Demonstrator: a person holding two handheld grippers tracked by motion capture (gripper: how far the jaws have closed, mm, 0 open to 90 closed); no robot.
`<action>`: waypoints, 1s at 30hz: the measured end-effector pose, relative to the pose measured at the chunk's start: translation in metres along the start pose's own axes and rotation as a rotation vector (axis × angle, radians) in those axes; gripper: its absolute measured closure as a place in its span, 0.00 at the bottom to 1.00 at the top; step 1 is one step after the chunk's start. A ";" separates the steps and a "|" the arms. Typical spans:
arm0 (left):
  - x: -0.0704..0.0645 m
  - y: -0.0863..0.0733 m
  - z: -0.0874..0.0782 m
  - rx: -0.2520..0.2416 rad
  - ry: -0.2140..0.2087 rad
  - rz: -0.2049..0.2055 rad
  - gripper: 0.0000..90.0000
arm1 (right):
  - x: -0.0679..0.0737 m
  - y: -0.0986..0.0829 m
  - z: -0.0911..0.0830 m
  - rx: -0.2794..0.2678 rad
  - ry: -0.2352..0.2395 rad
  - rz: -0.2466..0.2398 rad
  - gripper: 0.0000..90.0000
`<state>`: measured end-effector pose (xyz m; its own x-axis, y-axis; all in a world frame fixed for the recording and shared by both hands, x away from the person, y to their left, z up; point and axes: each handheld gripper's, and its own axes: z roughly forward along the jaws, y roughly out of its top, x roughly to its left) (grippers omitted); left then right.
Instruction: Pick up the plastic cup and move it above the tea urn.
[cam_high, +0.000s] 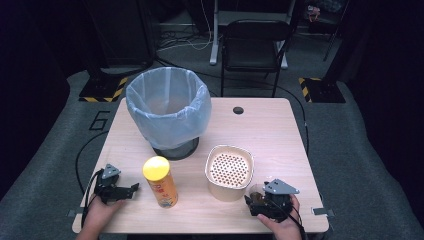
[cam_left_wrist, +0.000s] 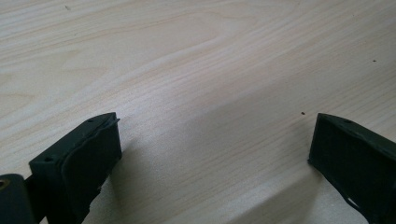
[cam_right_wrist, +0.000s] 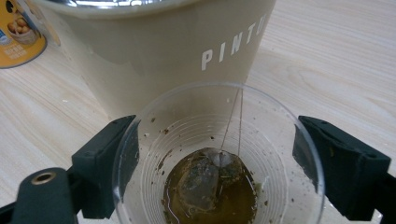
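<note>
A clear plastic cup (cam_right_wrist: 219, 154) holds a used tea bag (cam_right_wrist: 205, 179) in a little brown liquid. My right gripper (cam_right_wrist: 215, 140) is closed around it, one jaw against each side of the cup wall. From above, the cup (cam_high: 256, 190) and right gripper (cam_high: 257, 197) sit at the table's front right, beside a beige tub (cam_high: 229, 172) with a perforated strainer top. At the front left, my left gripper (cam_high: 131, 191) rests low over bare wood. Its jaws stand wide apart with nothing between them in the left gripper view (cam_left_wrist: 212, 135).
A mesh bin lined with a pale plastic bag (cam_high: 167, 105) stands at the back left of the wooden table (cam_high: 270, 130). A yellow snack can (cam_high: 160, 181) stands upright between the two grippers. A black chair (cam_high: 254, 45) is beyond the table's far edge.
</note>
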<state>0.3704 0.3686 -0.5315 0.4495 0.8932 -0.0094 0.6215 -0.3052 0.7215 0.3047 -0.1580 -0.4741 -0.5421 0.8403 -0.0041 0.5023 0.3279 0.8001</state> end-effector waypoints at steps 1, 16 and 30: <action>0.000 0.000 0.000 0.001 0.000 0.000 0.02 | 0.001 0.000 0.001 0.004 -0.001 0.001 0.16; 0.000 0.000 0.000 0.000 -0.001 0.001 0.02 | -0.017 -0.010 -0.005 0.039 0.014 -0.029 0.21; 0.000 0.000 0.000 0.001 -0.001 0.001 0.02 | -0.010 -0.011 0.003 0.050 0.059 -0.052 0.32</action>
<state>0.3706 0.3684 -0.5314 0.4505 0.8927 -0.0093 0.6216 -0.3061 0.7211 0.3063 -0.1688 -0.4842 -0.6067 0.7949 -0.0084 0.5045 0.3931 0.7688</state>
